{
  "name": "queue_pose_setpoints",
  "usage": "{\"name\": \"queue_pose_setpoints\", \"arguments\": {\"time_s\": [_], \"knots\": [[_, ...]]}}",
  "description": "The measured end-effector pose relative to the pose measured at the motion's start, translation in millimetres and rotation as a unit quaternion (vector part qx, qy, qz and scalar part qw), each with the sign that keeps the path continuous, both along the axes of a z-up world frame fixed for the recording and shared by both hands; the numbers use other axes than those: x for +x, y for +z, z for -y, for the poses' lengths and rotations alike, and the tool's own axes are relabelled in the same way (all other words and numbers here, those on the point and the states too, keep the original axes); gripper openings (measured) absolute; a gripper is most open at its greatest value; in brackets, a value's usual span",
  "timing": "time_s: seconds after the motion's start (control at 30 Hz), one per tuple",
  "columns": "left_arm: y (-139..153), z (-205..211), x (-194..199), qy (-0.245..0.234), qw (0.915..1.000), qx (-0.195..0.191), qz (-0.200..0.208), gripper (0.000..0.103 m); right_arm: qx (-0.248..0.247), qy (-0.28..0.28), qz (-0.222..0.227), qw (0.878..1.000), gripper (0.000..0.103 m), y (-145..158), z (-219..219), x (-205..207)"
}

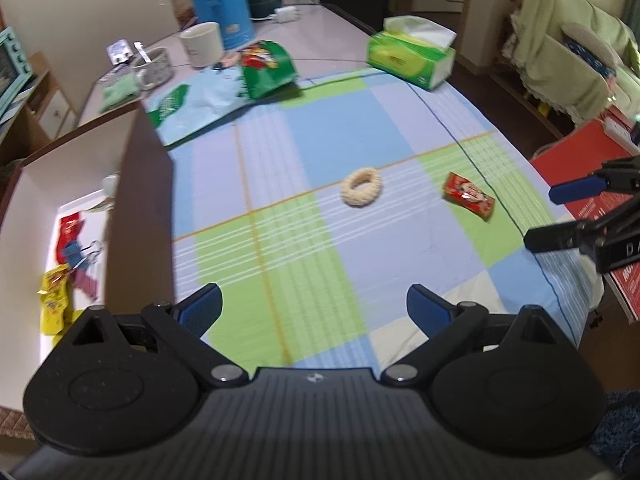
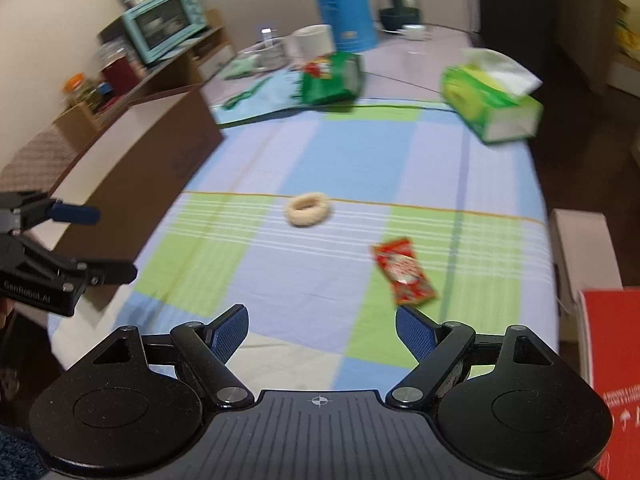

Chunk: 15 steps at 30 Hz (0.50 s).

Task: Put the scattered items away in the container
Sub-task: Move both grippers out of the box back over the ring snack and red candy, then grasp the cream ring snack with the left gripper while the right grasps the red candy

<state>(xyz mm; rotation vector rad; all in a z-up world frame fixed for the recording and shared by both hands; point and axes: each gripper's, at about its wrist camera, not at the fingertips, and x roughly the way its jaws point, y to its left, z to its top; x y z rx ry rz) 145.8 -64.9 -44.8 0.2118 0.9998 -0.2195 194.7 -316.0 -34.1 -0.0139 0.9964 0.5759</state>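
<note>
A cream fuzzy hair ring [image 1: 361, 187] [image 2: 308, 209] lies mid-cloth. To its right lies a red snack packet [image 1: 468, 195] [image 2: 403, 272]. The brown cardboard box [image 1: 136, 200] [image 2: 160, 152] stands at the cloth's left edge; inside it I see yellow packets [image 1: 54, 300], a red packet [image 1: 69, 232] and a binder clip [image 1: 86, 254]. My left gripper [image 1: 314, 308] [image 2: 114, 242] is open and empty, near the box. My right gripper [image 2: 322, 330] [image 1: 538, 216] is open and empty, just short of the red packet.
A green tissue box [image 1: 412, 58] [image 2: 494, 104] sits at the far right of the checked cloth [image 1: 320, 140]. A green snack bag [image 1: 268, 68] and a light blue bag [image 1: 200, 104] lie at the far edge. Mugs and a blue flask [image 1: 218, 0] stand behind. A red box [image 2: 616, 360] is at right.
</note>
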Motion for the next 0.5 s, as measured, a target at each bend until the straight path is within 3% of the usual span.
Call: {"name": "queue_pose_setpoints", "arguments": {"time_s": [0.2, 0.5], "knots": [[-18, 24, 13, -0.027, 0.9995, 0.0, -0.016, 0.097, -0.009, -0.036, -0.01, 0.999, 0.084, -8, 27, 8], [-53, 37, 40, -0.027, 0.9978, -0.005, -0.06, 0.097, -0.02, -0.061, -0.04, 0.997, 0.084, -28, 47, 25]]}}
